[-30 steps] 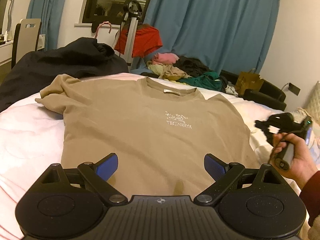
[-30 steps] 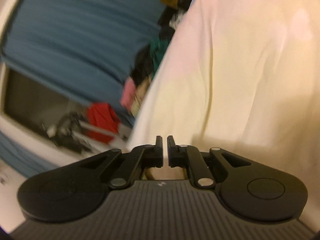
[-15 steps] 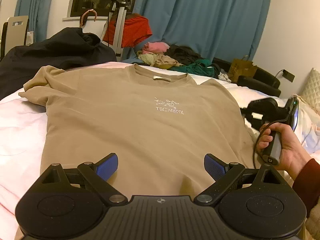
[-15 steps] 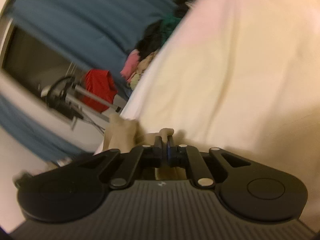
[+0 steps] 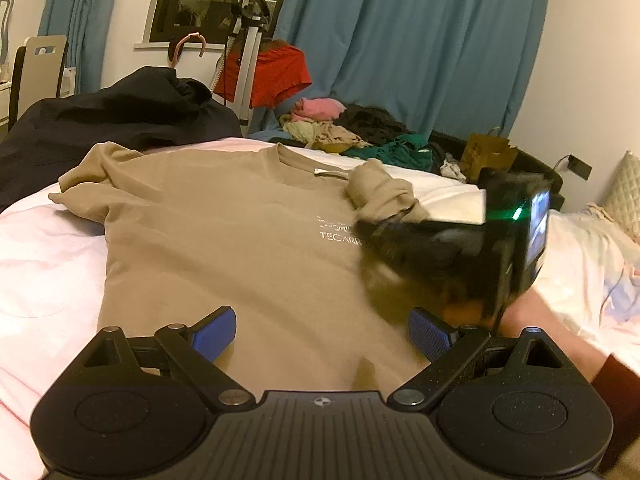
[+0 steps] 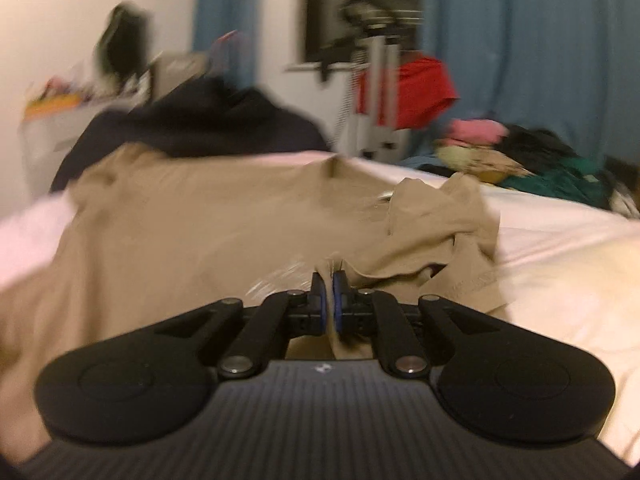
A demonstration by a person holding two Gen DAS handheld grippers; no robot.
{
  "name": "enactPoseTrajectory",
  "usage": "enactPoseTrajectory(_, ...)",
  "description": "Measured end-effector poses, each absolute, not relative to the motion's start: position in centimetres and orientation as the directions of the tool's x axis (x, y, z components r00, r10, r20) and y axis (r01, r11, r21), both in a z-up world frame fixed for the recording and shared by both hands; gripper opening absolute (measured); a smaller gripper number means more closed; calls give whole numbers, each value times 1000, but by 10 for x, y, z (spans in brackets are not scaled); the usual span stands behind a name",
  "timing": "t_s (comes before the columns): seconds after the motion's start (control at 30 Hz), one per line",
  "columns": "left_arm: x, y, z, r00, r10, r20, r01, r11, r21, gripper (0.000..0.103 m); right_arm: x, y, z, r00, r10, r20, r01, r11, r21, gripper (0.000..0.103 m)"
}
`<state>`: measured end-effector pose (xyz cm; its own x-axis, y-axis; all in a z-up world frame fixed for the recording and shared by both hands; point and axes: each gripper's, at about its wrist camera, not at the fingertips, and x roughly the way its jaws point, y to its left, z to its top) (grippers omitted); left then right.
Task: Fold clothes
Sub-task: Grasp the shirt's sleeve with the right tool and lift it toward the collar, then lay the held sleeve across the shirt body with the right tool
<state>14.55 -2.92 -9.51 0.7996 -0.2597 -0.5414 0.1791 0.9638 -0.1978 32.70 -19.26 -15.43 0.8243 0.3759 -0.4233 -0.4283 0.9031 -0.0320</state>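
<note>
A tan T-shirt (image 5: 224, 232) with white chest lettering lies face up on the bed. My left gripper (image 5: 320, 330) hovers open over its lower hem, blue pads wide apart and holding nothing. My right gripper (image 6: 330, 292) is shut on the shirt's right sleeve fabric (image 6: 436, 232), which is bunched and lifted over the chest. In the left wrist view the right gripper (image 5: 440, 248) is a blurred black shape above the lettering, with the bunched sleeve (image 5: 380, 192) beyond it. The other sleeve (image 5: 88, 184) lies crumpled at the far left.
A dark jacket (image 5: 112, 120) is heaped at the bed's far left corner. Beyond the bed stand a garment steamer (image 5: 244, 48) with a red item, a pile of mixed clothes (image 5: 352, 132), a brown paper bag (image 5: 488, 152) and blue curtains. A person's hand (image 5: 532, 320) holds the right gripper.
My right gripper has swung from the bed's right side in over the shirt, dragging the right sleeve up and across the chest. The left gripper has barely moved and stays open.
</note>
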Motion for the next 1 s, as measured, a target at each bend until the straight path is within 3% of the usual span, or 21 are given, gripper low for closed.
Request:
enactPoseTrajectory(0.07,145,-28,-93,803,-261,-537,180,963,-200,95,325,-199,-149,810,423,-406,-459,888,8,26)
enactPoseTrajectory(0.13,145,-27,-92,803,-265,-534,177,961,-210,95,323,-212,-139,802,476,-360,-479,873,89,73)
enactPoseTrajectory(0.17,145,-27,-92,803,-266,-533,177,961,-213,95,319,-225,-135,812,493,-314,-470,870,151,81)
enactPoseTrajectory(0.2,145,-27,-92,804,-267,-532,176,960,-216,95,314,-237,-130,821,505,-267,-462,862,211,86)
enactPoseTrajectory(0.3,147,-26,-92,805,-270,-528,174,959,-224,95,319,-270,-121,878,438,-193,-348,861,372,84)
enactPoseTrajectory(0.4,148,-25,-91,807,-273,-524,173,957,-232,95,333,-301,-132,911,314,-268,-150,857,494,87)
enactPoseTrajectory(0.5,150,-24,-92,810,-275,-517,177,957,-231,95,348,-315,-144,894,288,-343,-59,835,547,83)
enactPoseTrajectory(0.57,151,-24,-93,811,-275,-516,177,957,-231,95,353,-314,-147,885,300,-357,-64,836,544,67)
enactPoseTrajectory(0.63,153,-23,-93,809,-274,-519,170,956,-239,95,359,-314,-149,875,312,-370,-70,838,542,28)
enactPoseTrajectory(0.67,154,-22,-93,809,-274,-521,167,955,-243,95,361,-313,-148,872,311,-377,-74,846,528,19)
enactPoseTrajectory(0.77,154,-21,-90,812,-275,-515,162,954,-254,95,357,-319,-131,890,262,-373,-74,890,450,14)
enactPoseTrajectory(1.0,160,-24,-87,815,-282,-507,165,951,-263,95,379,-407,-100,916,89,-392,114,877,466,10)
